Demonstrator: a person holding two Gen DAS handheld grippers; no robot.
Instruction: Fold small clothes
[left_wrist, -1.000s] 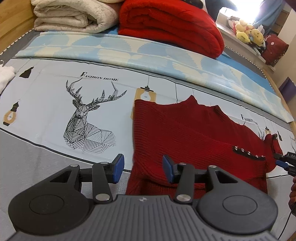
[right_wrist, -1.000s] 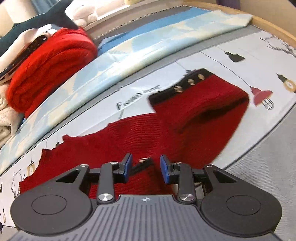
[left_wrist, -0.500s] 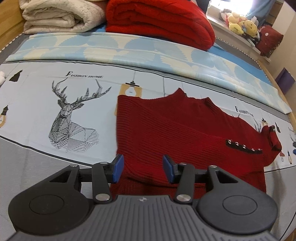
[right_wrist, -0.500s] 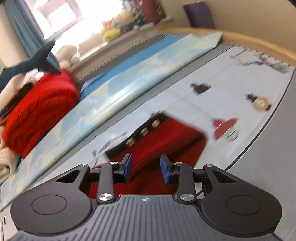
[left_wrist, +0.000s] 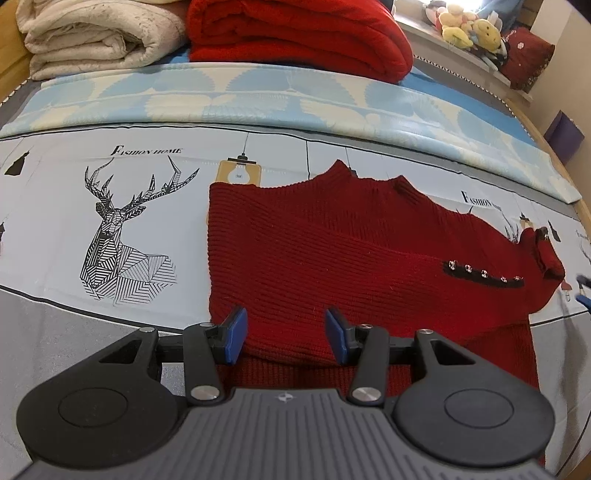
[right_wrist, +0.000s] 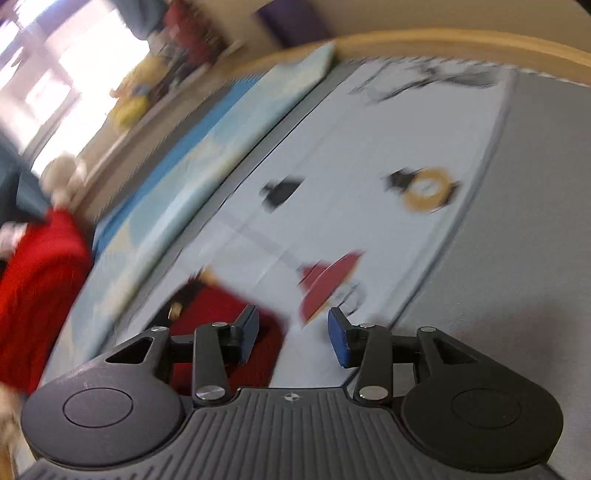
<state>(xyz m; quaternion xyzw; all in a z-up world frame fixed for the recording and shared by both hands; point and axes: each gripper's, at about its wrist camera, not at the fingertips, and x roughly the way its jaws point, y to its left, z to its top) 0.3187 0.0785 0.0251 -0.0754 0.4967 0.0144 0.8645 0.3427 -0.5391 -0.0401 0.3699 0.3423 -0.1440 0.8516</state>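
Note:
A dark red knit sweater (left_wrist: 351, 258) lies flat on the printed bed sheet (left_wrist: 55, 221), one sleeve folded across its body with a black studded cuff (left_wrist: 484, 275) at the right. My left gripper (left_wrist: 284, 334) is open and empty, just above the sweater's near left hem. In the blurred right wrist view, my right gripper (right_wrist: 291, 339) is open and empty above the sheet, with the sweater's cuff end (right_wrist: 221, 317) beside and behind its left finger. The right gripper's tips (left_wrist: 583, 290) show at the far right edge of the left wrist view.
A folded red blanket (left_wrist: 295, 37) and a cream blanket (left_wrist: 92, 37) are stacked at the back on a blue leaf-print cover (left_wrist: 258, 99). Plush toys (left_wrist: 465, 29) sit on a ledge at the back right. The wooden bed frame (right_wrist: 461, 44) curves round the far edge.
My left gripper moved right and forward over the sweater's hem, staying open. My right gripper swung right, away from the folded sleeve, and opened wider; its view is now motion-blurred.

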